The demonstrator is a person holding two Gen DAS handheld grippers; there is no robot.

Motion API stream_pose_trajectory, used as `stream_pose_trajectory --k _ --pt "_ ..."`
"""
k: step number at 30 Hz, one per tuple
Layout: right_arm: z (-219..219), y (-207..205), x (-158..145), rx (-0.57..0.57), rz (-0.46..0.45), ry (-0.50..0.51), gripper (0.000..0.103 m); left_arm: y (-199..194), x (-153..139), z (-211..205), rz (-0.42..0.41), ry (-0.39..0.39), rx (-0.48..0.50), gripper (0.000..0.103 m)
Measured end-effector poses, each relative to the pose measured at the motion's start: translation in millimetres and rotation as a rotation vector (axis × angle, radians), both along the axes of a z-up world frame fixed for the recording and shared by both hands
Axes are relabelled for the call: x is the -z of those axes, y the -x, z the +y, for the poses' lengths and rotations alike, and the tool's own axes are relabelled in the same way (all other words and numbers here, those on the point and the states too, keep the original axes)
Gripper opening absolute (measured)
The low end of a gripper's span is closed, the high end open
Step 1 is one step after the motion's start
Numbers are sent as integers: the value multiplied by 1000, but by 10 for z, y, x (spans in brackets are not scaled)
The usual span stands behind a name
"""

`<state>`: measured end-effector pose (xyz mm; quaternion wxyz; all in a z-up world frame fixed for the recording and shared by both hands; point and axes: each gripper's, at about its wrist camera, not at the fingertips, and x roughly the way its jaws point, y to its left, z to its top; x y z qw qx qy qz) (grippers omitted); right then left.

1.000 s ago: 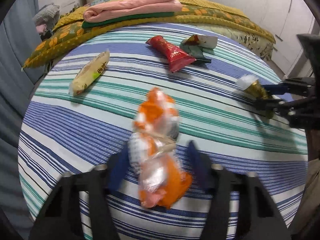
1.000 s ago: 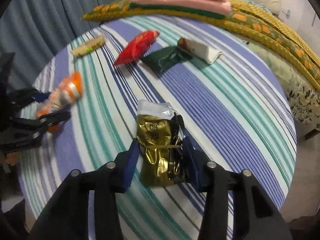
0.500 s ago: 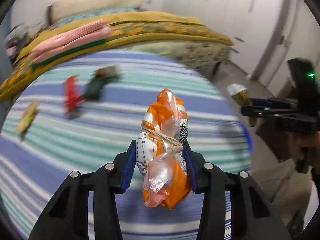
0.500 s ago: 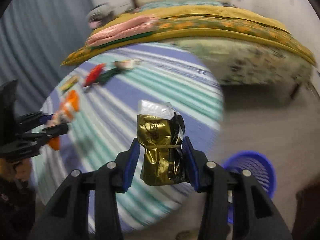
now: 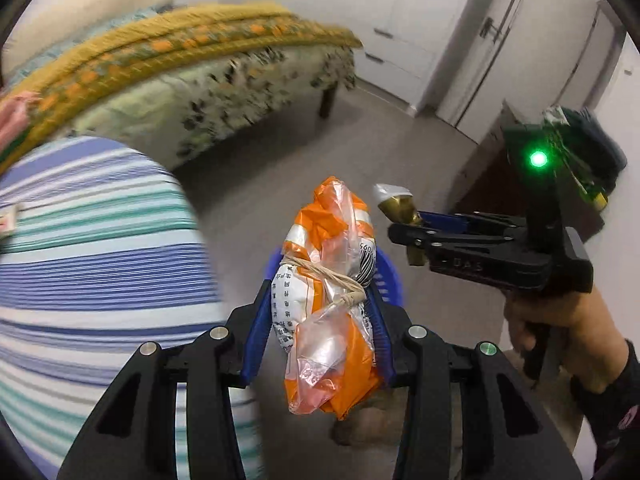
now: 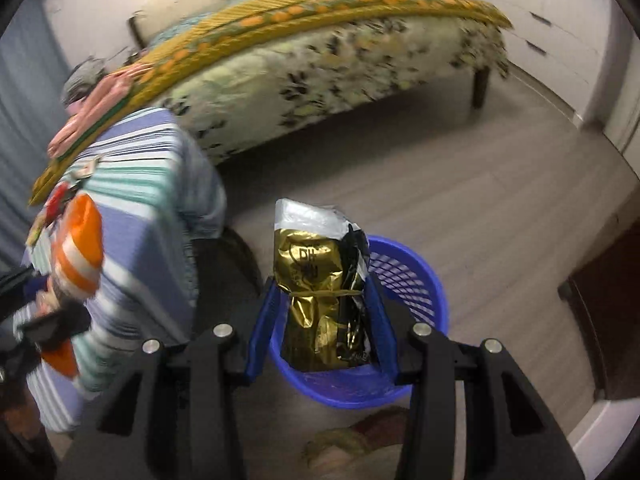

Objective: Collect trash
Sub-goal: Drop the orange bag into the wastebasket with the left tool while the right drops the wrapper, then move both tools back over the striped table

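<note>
Orange packet [image 5: 328, 308]: orange-and-white printed wrapper with a clear crumpled film, bound at its middle by a tan rubber band, standing upright and pinched between the blue pads of the left gripper [image 5: 320, 320], held in the air over the floor past the table edge. Gold packet [image 6: 320, 300]: glossy gold foil with a silver top seal and a black side panel, cinched by a thin band, upright and clamped between the blue pads of the right gripper [image 6: 320, 320]. Blue basket [image 6: 404, 280]: perforated plastic, on the grey floor, directly behind and beneath the gold packet; a sliver of it shows behind the orange packet in the left view. Striped cloth [image 5: 80, 260]: blue, teal and white, covering the table at nine o'clock. Bed [image 6: 320, 60]: floral sheet with a mustard blanket, at twelve o'clock. A hand [image 5: 560, 320] grips the right gripper's handle at three o'clock.
</note>
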<state>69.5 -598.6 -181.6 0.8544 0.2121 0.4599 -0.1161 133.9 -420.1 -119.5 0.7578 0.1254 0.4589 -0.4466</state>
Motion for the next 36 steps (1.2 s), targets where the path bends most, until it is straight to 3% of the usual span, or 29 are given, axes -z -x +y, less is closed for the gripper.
stream_pose_trajectory --k 6,13,14,15,16,18,23,28,33,36 --pt "-381 92 306 77 18 -81 43 -97 456 -480 51 -63 10 44" --pt "-576 103 424 110 11 -116 46 -160 895 -918 72 -105 30 45" --pt "-584 111 434 120 13 -113 48 -175 934 -952 70 -106 31 48" --pt "-599 112 436 129 16 -114 62 -193 984 -1002 60 -107 27 54" --pt "-625 127 437 141 11 -125 70 -132 969 -988 59 -105 22 67" --pt "-670 150 414 156 -10 -142 70 -163 993 -1007 70 -89 17 72" --pt "-688 198 317 183 -31 -107 71 -119 826 -913 45 -58 -1 82" --pt "-581 202 185 212 -38 11 82 -6 443 -577 -19 -14 -11 84" --pt "-313 165 12 197 -85 135 82 135 76 51 -127 6 -22 88" --pt "-44 117 -97 137 -126 227 82 127 14 533 -181 -7 -68 88"
